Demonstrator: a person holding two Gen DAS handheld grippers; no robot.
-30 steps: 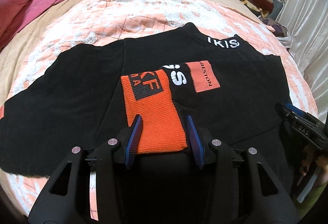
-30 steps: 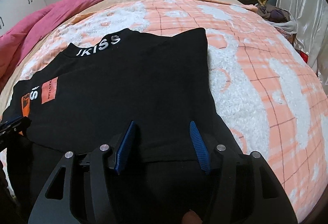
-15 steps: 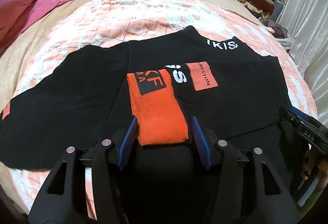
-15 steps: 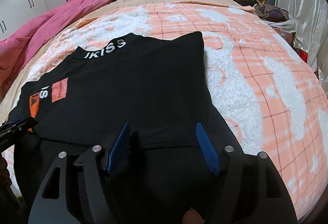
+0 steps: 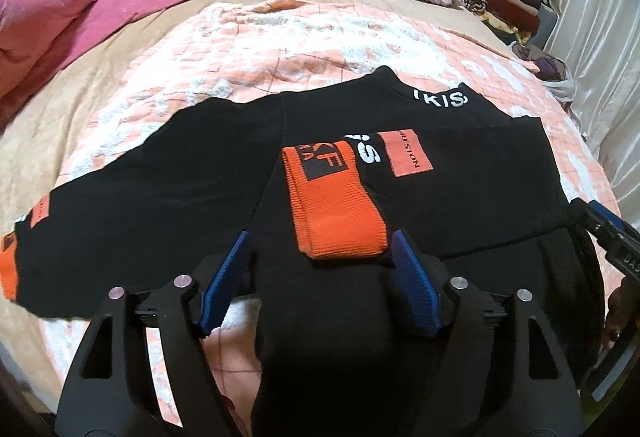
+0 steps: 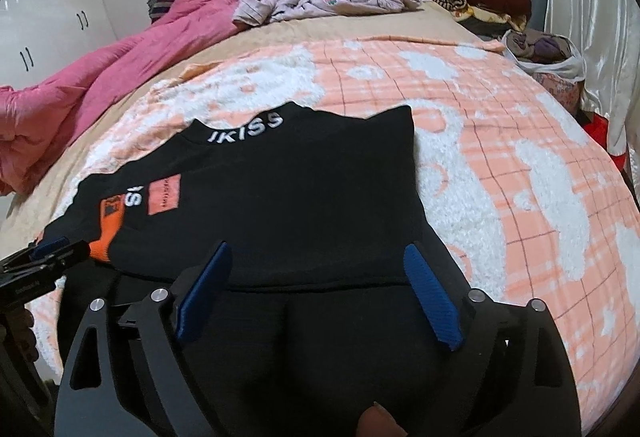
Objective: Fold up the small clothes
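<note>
Black sweater (image 5: 460,197) on bed (image 6: 520,165): right sleeve folded in, left sleeve (image 5: 140,197) still spread. Left hand-held gripper (image 5: 320,285) and right hand-held gripper (image 6: 320,293) both open over hem.

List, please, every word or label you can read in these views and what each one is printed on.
"IKISS": white letters on the black sweatshirt's collar.
"IS": larger white letters, partly covered, on the folded sleeve.
"KF": partly hidden letters on the orange cuff.
"...RISTON": salmon patch, start blurred.
"DAS": on the right gripper's body, cut off at the edge.
Second line on the cuff: too blurred.
</note>
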